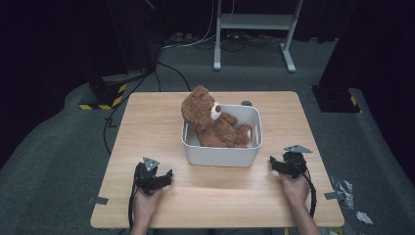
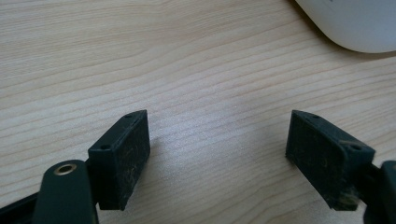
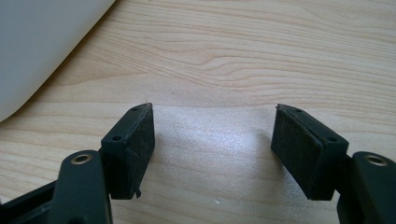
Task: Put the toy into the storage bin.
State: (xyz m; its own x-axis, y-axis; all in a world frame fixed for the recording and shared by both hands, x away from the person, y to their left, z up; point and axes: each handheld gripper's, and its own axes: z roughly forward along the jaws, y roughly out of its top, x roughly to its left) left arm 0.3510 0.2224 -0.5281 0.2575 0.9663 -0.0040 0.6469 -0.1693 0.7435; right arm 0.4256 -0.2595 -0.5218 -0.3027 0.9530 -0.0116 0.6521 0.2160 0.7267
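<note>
A brown teddy bear [image 1: 211,121] sits in a white plastic bin [image 1: 220,155] at the middle of the wooden table [image 1: 147,122]. My left gripper [image 1: 170,174] rests low over the table in front of the bin's left corner, open, with bare wood between its pads [image 2: 122,158]. The bin's corner [image 2: 355,23] shows at the upper right of the left gripper view. My right gripper [image 1: 272,164] hovers beside the bin's right front corner, open and empty, its pads [image 3: 133,144] wide apart over the wood. The bin's wall [image 3: 42,42] fills the upper left of the right gripper view.
A white metal stand [image 1: 254,29] and cables lie on the grey carpet beyond the table. Black posts with yellow-striped bases [image 1: 103,95] stand at the back left. Scraps of tape [image 1: 342,188] lie on the floor to the right.
</note>
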